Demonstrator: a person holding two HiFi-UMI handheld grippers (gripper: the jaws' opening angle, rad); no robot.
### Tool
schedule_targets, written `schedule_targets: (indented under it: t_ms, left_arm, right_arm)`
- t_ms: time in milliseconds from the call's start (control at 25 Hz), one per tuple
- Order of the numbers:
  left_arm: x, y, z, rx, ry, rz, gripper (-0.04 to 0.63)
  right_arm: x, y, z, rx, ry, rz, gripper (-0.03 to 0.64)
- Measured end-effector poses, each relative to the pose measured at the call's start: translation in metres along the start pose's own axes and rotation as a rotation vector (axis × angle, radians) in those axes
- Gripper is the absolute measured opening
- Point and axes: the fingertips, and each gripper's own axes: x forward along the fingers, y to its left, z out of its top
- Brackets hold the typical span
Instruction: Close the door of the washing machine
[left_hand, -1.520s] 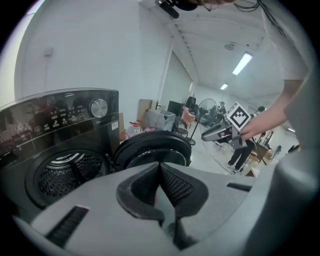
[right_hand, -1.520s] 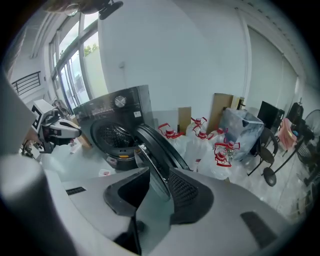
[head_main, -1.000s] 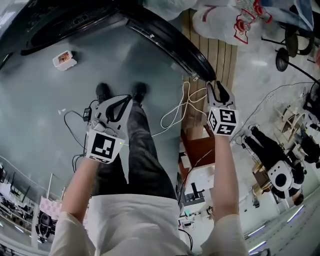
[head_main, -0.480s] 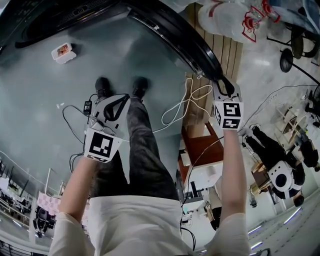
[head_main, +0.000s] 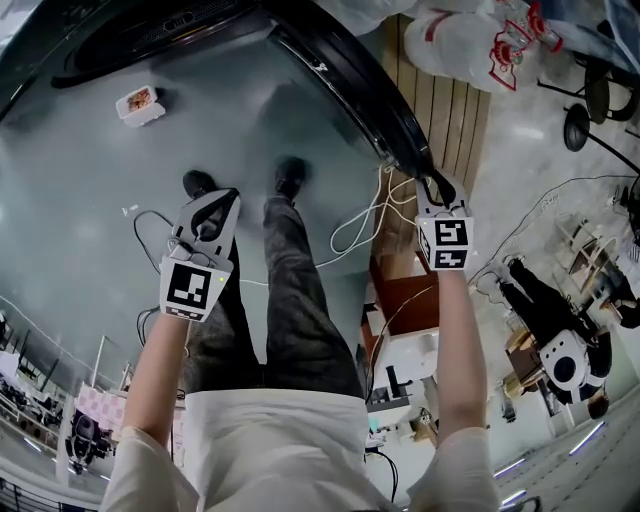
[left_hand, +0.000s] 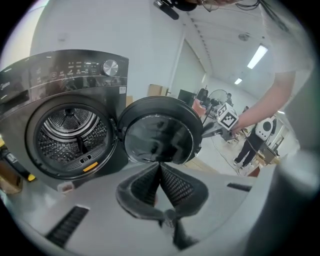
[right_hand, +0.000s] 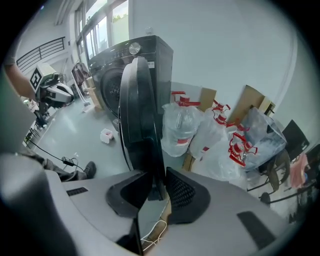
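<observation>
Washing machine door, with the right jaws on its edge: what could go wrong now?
The right gripper has just been closing its jaws, with only the thin rim of the door between them, so they might slip off when it swings. The white cord loops on the floor below it, near the person's shoes, and could trip them.

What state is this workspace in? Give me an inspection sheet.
Surface: grey floor.
Job's things: washer with its door swung wide open.
Clutter: small box on the floor; plastic bags beside the washer.
Grippers: left gripper shut, empty; right gripper has just been closing on the door's rim, pads seemingly against it.
Cables: white cable looped below the door; black cable by the feet.
Surroundings: wooden boards, chair base.
</observation>
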Motion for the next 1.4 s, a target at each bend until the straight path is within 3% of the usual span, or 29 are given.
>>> schedule_targets:
  t_ms: [680,1400]
  left_arm:
    - [-0.045,0.016,-0.041,0.009,-0.007,-0.045,0.009]
    - [-0.083,0.055,-0.081,-0.045,-0.021,-0.032,0.009]
  right_arm:
    - [0.003,0.121,-0.010,0.017,0.052,0.050,0.098]
    - [0.024,0.268,0.021,0.157,0.098,0.159,0.128]
